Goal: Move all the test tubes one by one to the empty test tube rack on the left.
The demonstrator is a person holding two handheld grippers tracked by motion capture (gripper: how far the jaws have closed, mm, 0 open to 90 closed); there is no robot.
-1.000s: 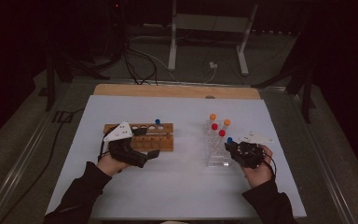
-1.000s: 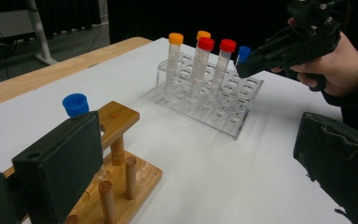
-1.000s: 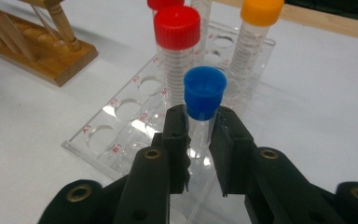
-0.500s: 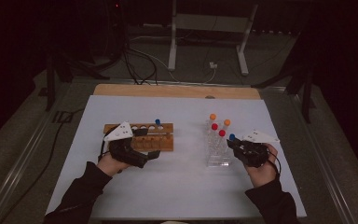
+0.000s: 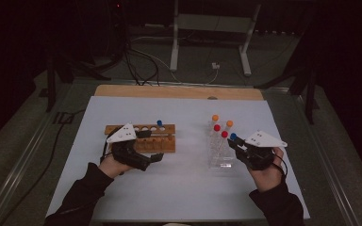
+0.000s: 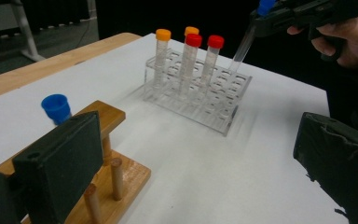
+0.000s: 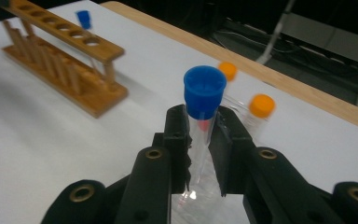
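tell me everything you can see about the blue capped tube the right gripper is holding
The blue-capped tube is a clear, slim plastic-looking tube with a bright blue cap wider than its body. The right gripper has its black jaws shut on it just below the cap. In the left gripper view it hangs tilted, its lower end at the near-right corner of the clear rack; whether it touches the rack cannot be told. It looks empty.

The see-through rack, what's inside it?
The clear plastic rack holds four capped tubes: two orange-capped and two red-capped. The right claw grips a blue-capped tube just over the rack; I can't tell whether its tip still sits in a hole.
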